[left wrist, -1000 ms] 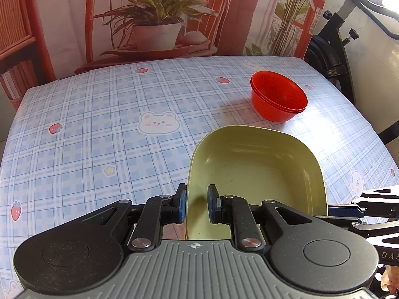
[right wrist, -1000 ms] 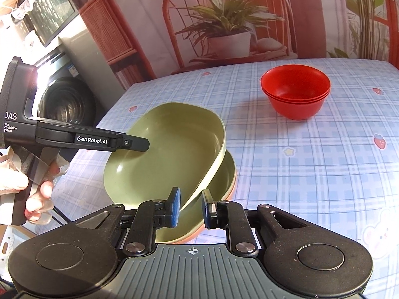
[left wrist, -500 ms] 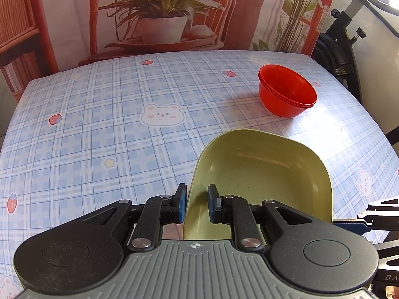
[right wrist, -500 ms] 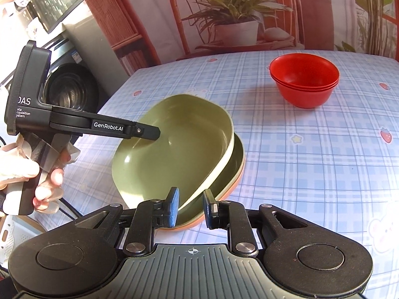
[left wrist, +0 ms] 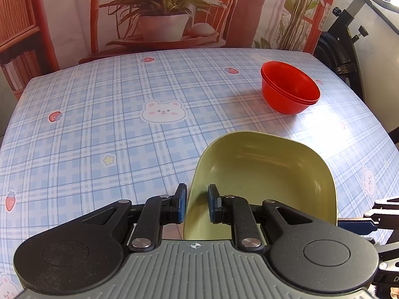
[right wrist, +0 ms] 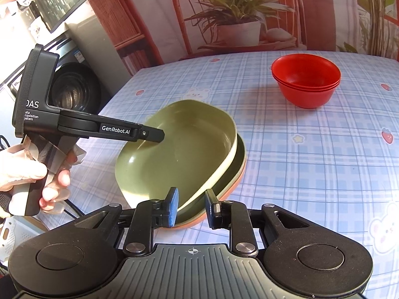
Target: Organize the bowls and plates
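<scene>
At the table's [left wrist: 99, 129] near edge, your left claw [left wrist: 197, 206] pinches the green plate's [right wrist: 179, 149] rim, tilting it onto the stacked plate [right wrist: 237, 174] below (nesting, likely); your right claw [right wrist: 192, 205] straddles the rim, parted.

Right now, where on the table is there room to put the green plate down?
The widest bare patch is the checked tablecloth around the bear print, left of the stacked red bowls. There is also bare cloth between the red bowls and the green plate. It is crowded at the near edge, where both hand-held grippers meet the tilted plate and the dishes under it.
</scene>
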